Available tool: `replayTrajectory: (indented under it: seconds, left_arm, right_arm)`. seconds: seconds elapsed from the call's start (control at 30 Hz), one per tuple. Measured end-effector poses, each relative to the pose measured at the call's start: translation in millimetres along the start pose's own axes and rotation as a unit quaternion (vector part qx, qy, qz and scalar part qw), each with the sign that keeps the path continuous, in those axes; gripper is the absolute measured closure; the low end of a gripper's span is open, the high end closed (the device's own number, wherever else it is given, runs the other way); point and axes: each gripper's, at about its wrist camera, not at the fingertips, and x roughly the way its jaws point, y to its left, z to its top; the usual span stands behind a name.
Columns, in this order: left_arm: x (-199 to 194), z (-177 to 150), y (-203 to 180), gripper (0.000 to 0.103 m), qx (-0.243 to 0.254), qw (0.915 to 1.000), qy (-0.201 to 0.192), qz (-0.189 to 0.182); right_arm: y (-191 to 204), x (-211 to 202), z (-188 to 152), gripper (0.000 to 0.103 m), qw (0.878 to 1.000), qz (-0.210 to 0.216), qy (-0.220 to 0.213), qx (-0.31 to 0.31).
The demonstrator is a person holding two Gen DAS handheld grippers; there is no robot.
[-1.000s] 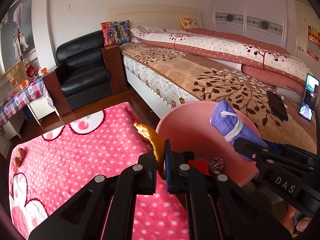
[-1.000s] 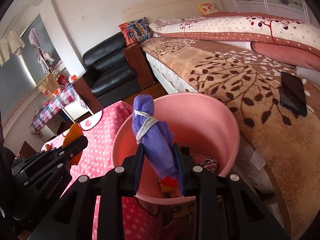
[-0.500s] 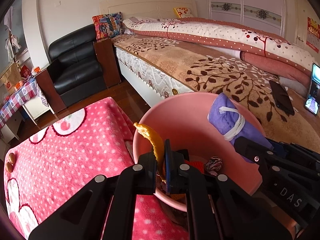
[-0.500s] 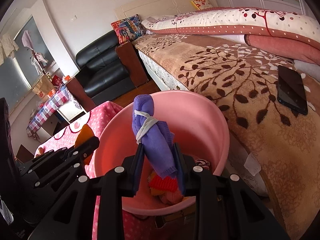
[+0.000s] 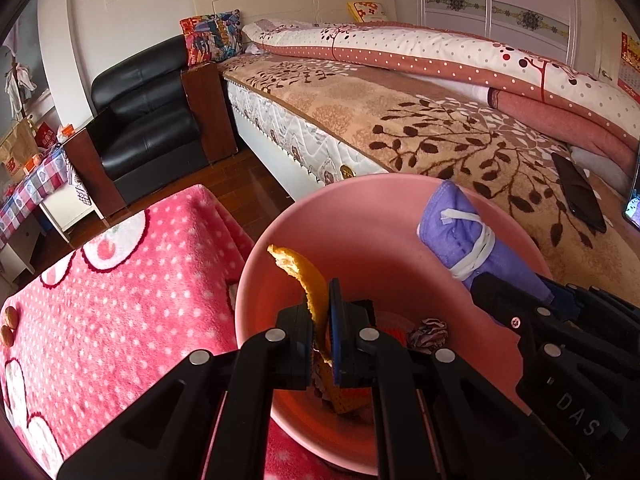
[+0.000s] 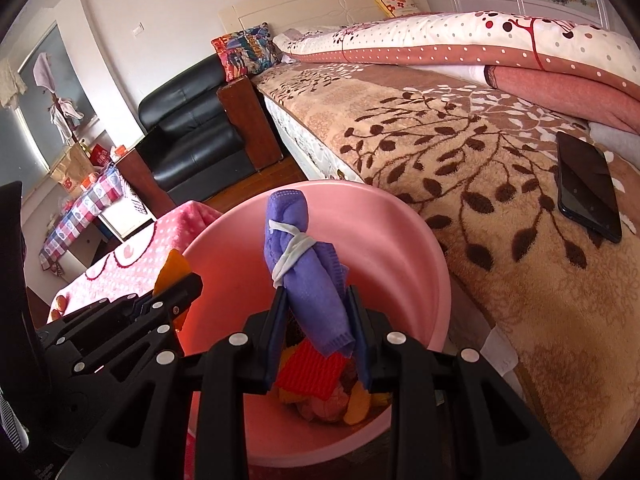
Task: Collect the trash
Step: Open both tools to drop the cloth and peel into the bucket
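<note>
text: "das" | on: right gripper [image 5: 516, 300] body

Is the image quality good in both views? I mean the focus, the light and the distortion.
Left wrist view: sharp; daylight is even; the fisheye bends the bed's edge and darkens the corners. Right wrist view: also sharp; the phone reflects faintly; the pink bin's inner wall glows reddish beside the left gripper.

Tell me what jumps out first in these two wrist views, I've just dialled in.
A pink bucket fills the middle, between a leaf-patterned bed and a pink dotted blanket. Over its mouth the left gripper pinches an orange peel, and the right gripper holds a rolled purple cloth tied with a white band. Other trash lies at the bottom.
</note>
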Motion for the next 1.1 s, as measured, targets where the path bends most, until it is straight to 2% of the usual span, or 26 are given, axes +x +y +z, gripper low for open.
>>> replayTrajectory:
  seconds: [0.4, 0.43, 0.53, 0.67, 0.87, 1.1]
  left_arm:
    - [13.0, -1.2, 0.2, 0.096, -0.002, 0.9997, 0.023, -0.001]
    - [13.1, -1.2, 0.3, 0.095, -0.001, 0.9997, 0.024, -0.001]
    - [11.2, -1.1, 0.7, 0.08, -0.003, 0.9997, 0.023, 0.001]
    - [5.7, -0.8, 3.3, 0.075, -0.006, 0.9998, 0.015, 0.009]
    - [-9.7, 1.8, 7.7, 0.075, -0.012, 0.9998, -0.001, 0.013]
    - [-35.7, 0.7, 8.8, 0.075, -0.002, 0.9994, -0.03, 0.018]
  right_arm:
    - [-3.1, 8.2, -0.2, 0.073, 1.0, -0.006, 0.003, 0.001]
    - [-2.8, 8.2, -0.2, 0.073, 1.0, -0.005, 0.003, 0.0]
    - [-2.4, 7.5, -0.2, 0.073, 1.0, -0.005, 0.002, -0.001]
    - [-1.5, 6.4, -0.5, 0.073, 1.0, -0.004, 0.002, -0.001]
    - [3.5, -1.0, -1.2, 0.064, 1.0, 0.001, -0.004, -0.004]
    - [11.4, -19.7, -4.7, 0.062, 1.0, 0.005, -0.018, -0.016]
